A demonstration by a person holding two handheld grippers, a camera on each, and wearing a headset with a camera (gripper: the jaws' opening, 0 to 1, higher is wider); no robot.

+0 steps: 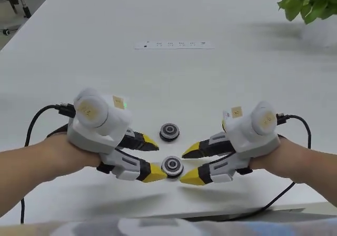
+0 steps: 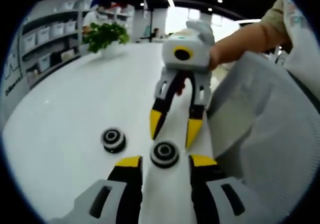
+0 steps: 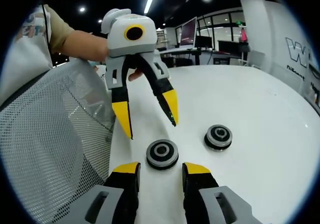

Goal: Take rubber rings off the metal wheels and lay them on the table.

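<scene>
Head view: black-ringed wheel (image 1: 172,165) lies flat between left gripper (image 1: 160,160) and right gripper (image 1: 182,167), both open, empty.

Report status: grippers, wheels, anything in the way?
Left gripper and right gripper open, jaws flanking near wheel. Far wheel untouched, rubber rings on both. Nothing in the way.

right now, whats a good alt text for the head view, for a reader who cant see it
The left claw and the right claw, both hand-held and open, point inward at a metal wheel near the front of a white table. A second wheel sits just behind it, touching neither claw.
</scene>
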